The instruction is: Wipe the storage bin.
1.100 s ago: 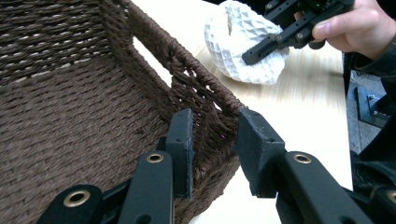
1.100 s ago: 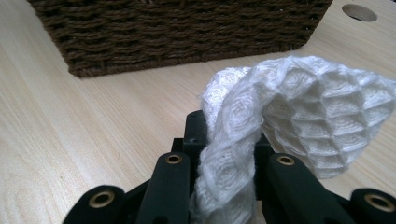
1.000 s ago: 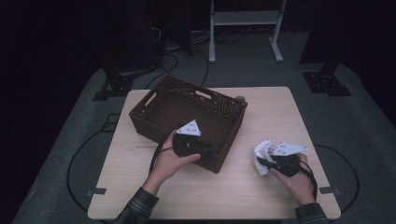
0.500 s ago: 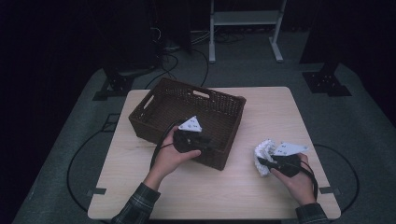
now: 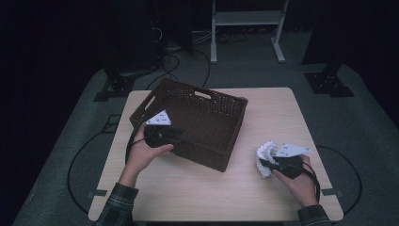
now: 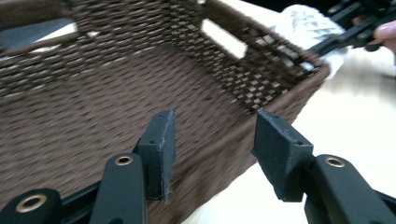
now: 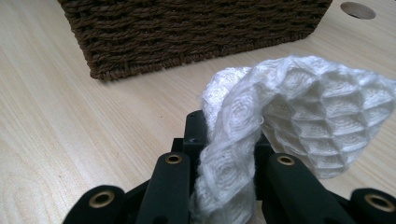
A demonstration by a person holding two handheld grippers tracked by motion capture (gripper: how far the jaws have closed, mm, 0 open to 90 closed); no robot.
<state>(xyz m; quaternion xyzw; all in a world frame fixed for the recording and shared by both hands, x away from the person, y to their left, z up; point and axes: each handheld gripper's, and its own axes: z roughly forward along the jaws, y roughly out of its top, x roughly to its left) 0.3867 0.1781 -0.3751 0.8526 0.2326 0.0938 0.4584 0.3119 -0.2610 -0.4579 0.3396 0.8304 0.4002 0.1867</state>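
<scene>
A dark brown woven basket (image 5: 197, 117) stands empty on the wooden table (image 5: 188, 193), turned at an angle. My left gripper (image 5: 181, 137) is at the basket's near left wall. In the left gripper view it (image 6: 215, 126) is open, its jaws straddling the basket's rim (image 6: 261, 121), one inside and one outside. My right gripper (image 5: 263, 162) rests low at the table's right front, shut on a white waffle-weave cloth (image 5: 268, 153). In the right gripper view the cloth (image 7: 303, 107) bulges up out of the jaws (image 7: 224, 135), with the basket's wall (image 7: 196, 28) ahead.
A round hole (image 7: 357, 9) is cut in the tabletop beyond the basket. A white shelf frame (image 5: 247, 28) and black stands with cables stand on the dark floor behind the table. The other hand's gripper (image 6: 355, 28) and cloth (image 6: 308, 25) appear past the basket.
My left gripper has slid left along the basket's near wall. The right gripper and the cloth have stayed put.
</scene>
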